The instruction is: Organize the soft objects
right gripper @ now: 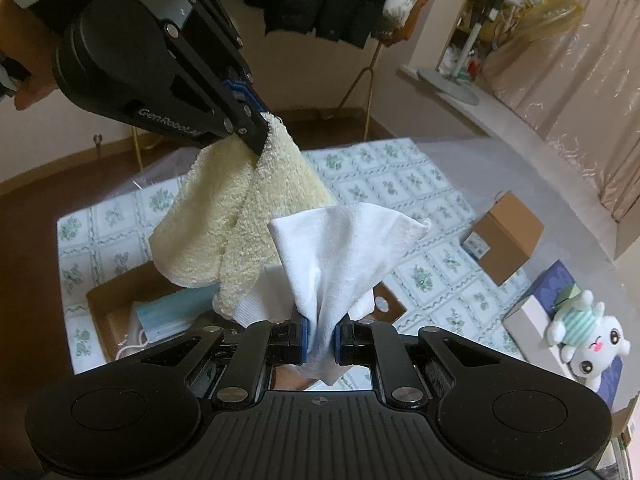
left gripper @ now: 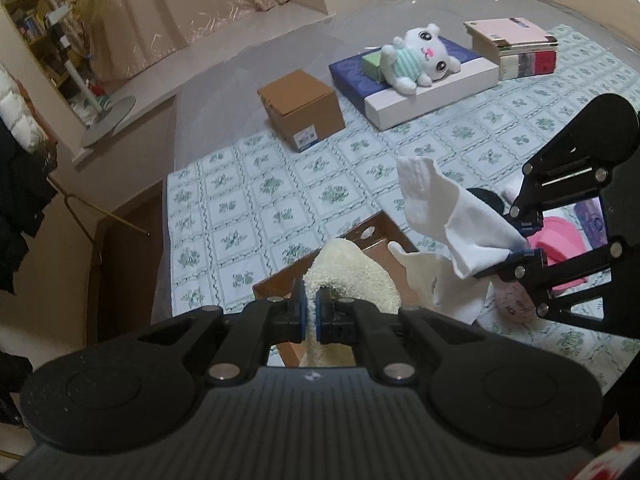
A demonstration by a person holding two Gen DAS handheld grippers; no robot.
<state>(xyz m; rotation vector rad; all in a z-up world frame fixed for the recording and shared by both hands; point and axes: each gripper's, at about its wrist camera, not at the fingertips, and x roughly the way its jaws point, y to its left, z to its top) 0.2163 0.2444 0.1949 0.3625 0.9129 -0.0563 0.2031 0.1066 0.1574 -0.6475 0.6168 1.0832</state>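
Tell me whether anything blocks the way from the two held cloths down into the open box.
Nothing visible does. The yellow towel and white cloth hang right above the open box. A blue mask already lies inside, with bare floor beside it.

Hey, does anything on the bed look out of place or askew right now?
Mainly the plush bunny: it lies tipped on its side across the flat blue-and-white box rather than sitting upright. Nothing looks spilled or damaged.
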